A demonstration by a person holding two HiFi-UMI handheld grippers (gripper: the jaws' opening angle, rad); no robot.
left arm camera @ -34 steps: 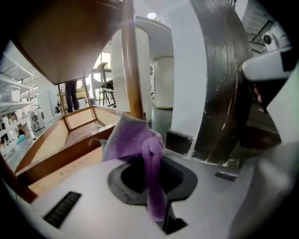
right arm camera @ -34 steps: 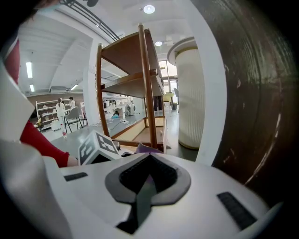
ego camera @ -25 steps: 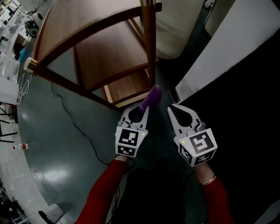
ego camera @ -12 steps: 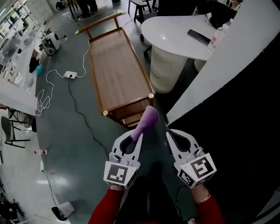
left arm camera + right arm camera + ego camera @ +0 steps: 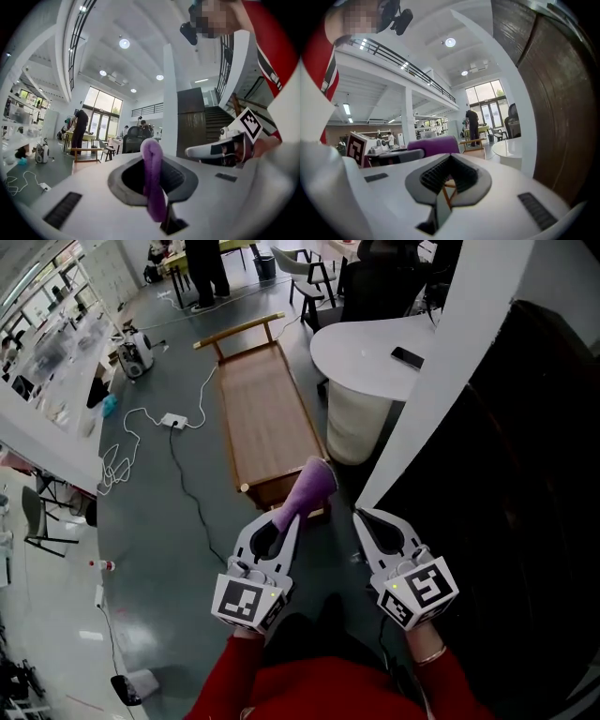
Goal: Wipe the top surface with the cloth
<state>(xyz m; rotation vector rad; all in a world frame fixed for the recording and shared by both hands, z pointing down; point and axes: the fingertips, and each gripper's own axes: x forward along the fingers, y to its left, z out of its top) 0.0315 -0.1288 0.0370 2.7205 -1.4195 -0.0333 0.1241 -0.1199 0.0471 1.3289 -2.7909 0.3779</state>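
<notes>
Fingers [image 5: 89, 197] of left gripper [image 5: 287, 517] pinched together on purple cloth [image 5: 314, 486]; the cloth pokes out past the tips as a folded roll. Head view: cloth overlaps the near end of the long wooden table [image 5: 262, 413] standing on the grey floor [image 5: 159, 521]. Right gripper [image 5: 360, 516] just beside the left, fingers closed together, nothing between them. Round white table [image 5: 366, 343] to the right.
</notes>
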